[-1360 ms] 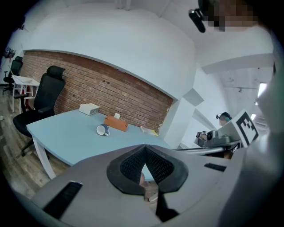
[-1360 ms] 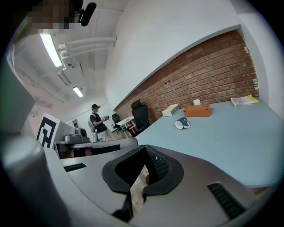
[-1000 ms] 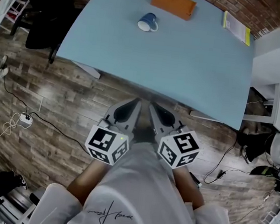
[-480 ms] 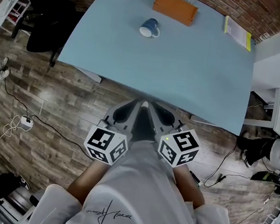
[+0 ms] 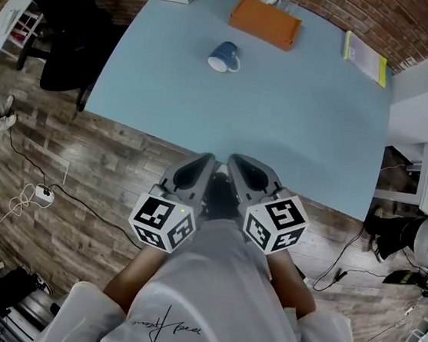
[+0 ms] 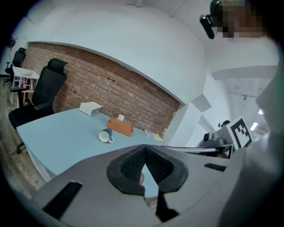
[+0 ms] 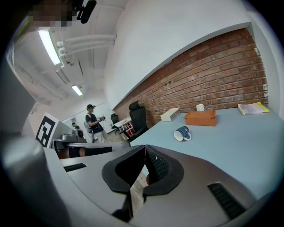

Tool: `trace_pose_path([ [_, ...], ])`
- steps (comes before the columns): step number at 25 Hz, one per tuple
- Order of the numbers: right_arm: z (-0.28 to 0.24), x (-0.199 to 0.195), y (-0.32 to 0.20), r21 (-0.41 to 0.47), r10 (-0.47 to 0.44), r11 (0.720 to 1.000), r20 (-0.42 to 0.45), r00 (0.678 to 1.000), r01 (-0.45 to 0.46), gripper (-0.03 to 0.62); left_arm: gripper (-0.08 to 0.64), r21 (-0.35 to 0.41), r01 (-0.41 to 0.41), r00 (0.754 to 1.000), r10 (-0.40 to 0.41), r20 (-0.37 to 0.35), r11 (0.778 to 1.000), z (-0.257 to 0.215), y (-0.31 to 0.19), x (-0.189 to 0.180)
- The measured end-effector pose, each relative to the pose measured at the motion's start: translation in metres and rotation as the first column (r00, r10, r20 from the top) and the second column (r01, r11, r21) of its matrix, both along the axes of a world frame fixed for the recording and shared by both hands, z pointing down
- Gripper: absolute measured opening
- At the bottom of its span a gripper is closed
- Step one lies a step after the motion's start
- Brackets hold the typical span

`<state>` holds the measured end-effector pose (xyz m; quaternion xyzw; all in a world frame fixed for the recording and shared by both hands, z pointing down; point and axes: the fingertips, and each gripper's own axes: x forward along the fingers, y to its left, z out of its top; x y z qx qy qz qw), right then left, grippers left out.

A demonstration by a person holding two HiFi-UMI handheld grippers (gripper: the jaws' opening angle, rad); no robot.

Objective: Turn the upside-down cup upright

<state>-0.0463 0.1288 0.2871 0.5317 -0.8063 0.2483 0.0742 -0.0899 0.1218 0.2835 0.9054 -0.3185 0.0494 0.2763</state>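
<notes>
status: task not started. the dark blue ceramic mug with a pale inside (image 5: pixel 224 55) sits on the light blue table (image 5: pixel 283 113), at 12 o'clock from both tools and well apart from them. it is not upright; from here it seems to lie on its side, mouth toward 7 o'clock and handle toward 3 o'clock, though i can't be sure of the tilt.

left gripper (image 5: pixel 206 160): jaws pressed together at the tips, nothing between them (confirmed in its own view (image 6: pixel 144 148)). right gripper (image 5: pixel 235 161): same, tips closed on nothing (image 7: pixel 145 148). both are held low, close to my body, short of the table's near edge.

left to do, by my reckoning: reach across, spread one tool, take the mug, turn it, set it down on its base.

writing: a script scrawl on the white shirt (image 5: pixel 168 325), not legible. black-and-white square markers on the gripper cubes. nothing readable on the orange-brown flat box (image 5: pixel 265 22) at 1 o'clock of the mug.
</notes>
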Motion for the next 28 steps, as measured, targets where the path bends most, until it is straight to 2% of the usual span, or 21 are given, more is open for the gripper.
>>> trace_pose_path([
  [16, 0.013, 0.05, -0.077, -0.019, -0.028, 0.999, 0.027, 0.999, 0.029, 0.021, 0.008, -0.031, 0.02, 0.999, -0.019, 0.033, 0.999, 0.013, -0.075, 0.05],
  [24, 0.016, 0.069, -0.105, -0.001, -0.058, 0.998, 0.021, 0.998, 0.058, 0.021, 0.008, -0.005, 0.089, 0.996, -0.089, 0.027, 0.996, 0.008, -0.113, 0.059],
  [28, 0.012, 0.074, -0.11, 0.015, -0.08, 0.997, 0.035, 0.996, 0.08, 0.021, 0.008, -0.026, 0.121, 0.992, -0.121, 0.031, 0.992, 0.011, -0.12, 0.063],
])
